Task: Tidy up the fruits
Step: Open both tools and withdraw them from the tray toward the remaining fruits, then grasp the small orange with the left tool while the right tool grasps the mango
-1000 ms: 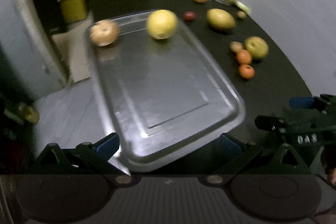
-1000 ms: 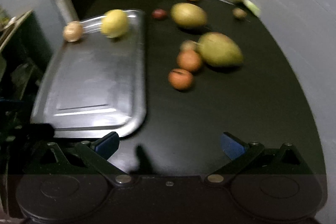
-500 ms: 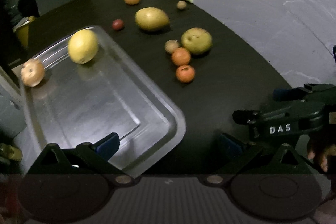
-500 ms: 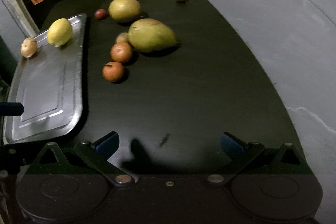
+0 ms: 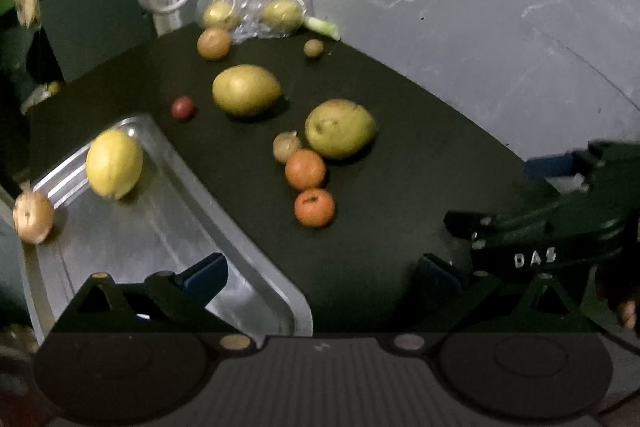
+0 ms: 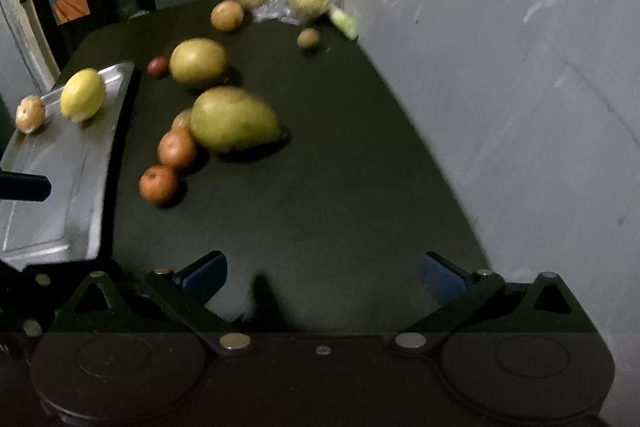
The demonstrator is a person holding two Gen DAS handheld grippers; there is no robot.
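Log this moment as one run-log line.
left gripper: open, empty | right gripper: open, empty | tray: lemon, brown fruit | table: remaining fruit

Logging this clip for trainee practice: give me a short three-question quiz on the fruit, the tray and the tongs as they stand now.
1. True or false: the yellow lemon lies on the metal tray.
2. How many orange fruits sit just in front of the large green mango? A) one B) two C) four
3. Fill in: both the left tongs and right tongs are ____ and hold nothing.

Key: 1 true; 2 B, the near orange and far orange; 3 open.
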